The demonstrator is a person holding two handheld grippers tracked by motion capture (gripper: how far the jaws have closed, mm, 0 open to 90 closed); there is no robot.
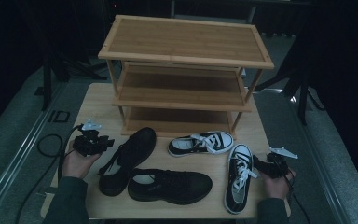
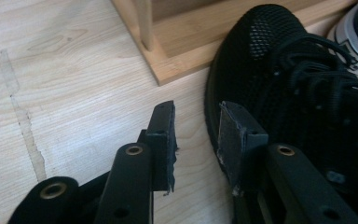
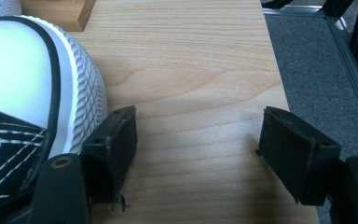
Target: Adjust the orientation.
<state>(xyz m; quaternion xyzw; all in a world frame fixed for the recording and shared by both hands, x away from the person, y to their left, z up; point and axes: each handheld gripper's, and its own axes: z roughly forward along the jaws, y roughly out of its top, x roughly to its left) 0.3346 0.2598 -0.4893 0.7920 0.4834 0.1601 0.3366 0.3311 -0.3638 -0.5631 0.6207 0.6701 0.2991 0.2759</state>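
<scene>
Jaws apart on both sides, nothing between them: the left gripper (image 2: 196, 135) shows a narrow-to-middling gap over bare wood, its pads just beside the edge of the black mesh shoe (image 2: 303, 112) but not pressing on it, and the right gripper (image 3: 198, 156) stands wide over empty tabletop, one jaw just beside the ribbed white toe cap of the black-and-white sneaker (image 3: 32, 102). From the high view, the left gripper (image 1: 103, 143) sits at the table's (image 1: 93, 100) left side, held in the left hand (image 1: 77, 163), pointing across toward the black mesh shoe (image 1: 128, 158). That shoe lies on a diagonal, long axis running from its heel near the person up to its toe near the foot of the wooden shoe rack (image 1: 184, 70). A second black shoe (image 1: 170, 185) lies crosswise in front of it, long axis left to right, toe to the right. Over on the right, the black-and-white sneaker (image 1: 238, 177) runs nearly straight away from the person, toe toward the rack, with the right gripper (image 1: 261, 164) just beside its outer side. Its partner sneaker (image 1: 200, 143) lies crosswise just ahead of the rack's bottom shelf, toe to the right.
</scene>
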